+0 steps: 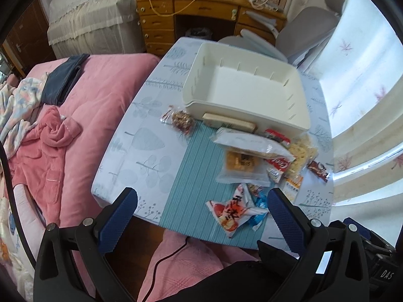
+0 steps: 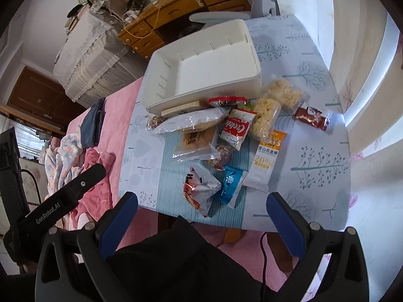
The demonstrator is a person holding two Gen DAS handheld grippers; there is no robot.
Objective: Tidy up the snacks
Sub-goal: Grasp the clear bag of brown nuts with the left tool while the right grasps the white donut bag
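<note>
My left claw (image 1: 201, 216) hung wide open, empty; so did my right (image 2: 202, 216) — nothing picked yet. The snacks (image 2: 226, 136) lay heaped before the empty bin (image 2: 201, 73). Next, I judged: grip the nearest packet (image 2: 200, 188).

surface (image 1: 131, 151) standing right of bed (image 1: 100, 95) | bin (image 1: 252, 115) sitting on far half of surface | mat (image 1: 191, 176) lying on near edge | snacks (image 1: 254, 156) lying piled before bin, spreading across mat and rightward | bar (image 1: 226, 122) lying against bin's front wall | desk (image 1: 161, 20) standing behind surface
</note>
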